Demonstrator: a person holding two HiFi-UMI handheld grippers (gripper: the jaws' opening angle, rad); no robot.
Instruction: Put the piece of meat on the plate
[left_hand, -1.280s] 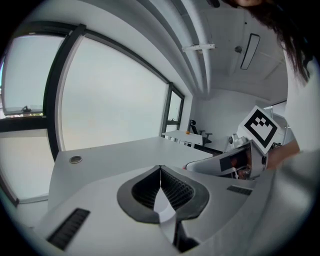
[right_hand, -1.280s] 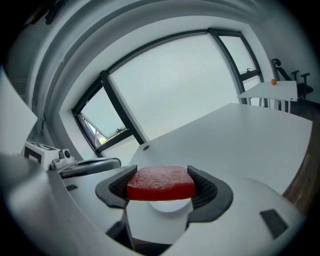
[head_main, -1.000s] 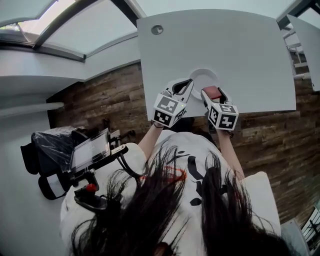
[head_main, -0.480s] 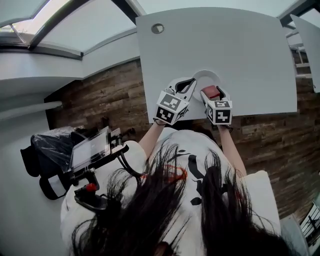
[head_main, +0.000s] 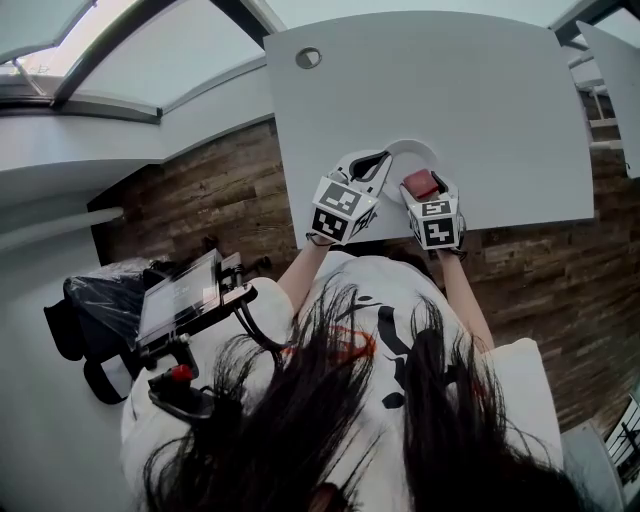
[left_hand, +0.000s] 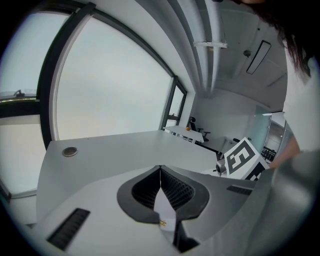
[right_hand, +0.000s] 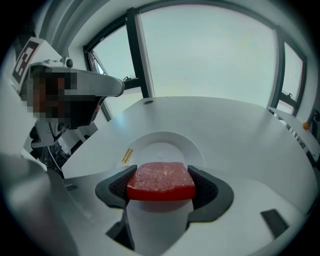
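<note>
At the table's (head_main: 480, 90) near edge, both grippers sit side by side at the plate (right_hand: 165, 142). The right gripper (right_hand: 161, 186) pinches the meat (right_hand: 160, 176) by its two sides; the red slab is level, at the plate's near rim. Contact with the plate: cannot tell. The left gripper (left_hand: 160, 190) has its jaws pressed together at the tips, nothing between, just left of the plate. A yellow label (right_hand: 127, 155) lies on the plate's left rim.
</note>
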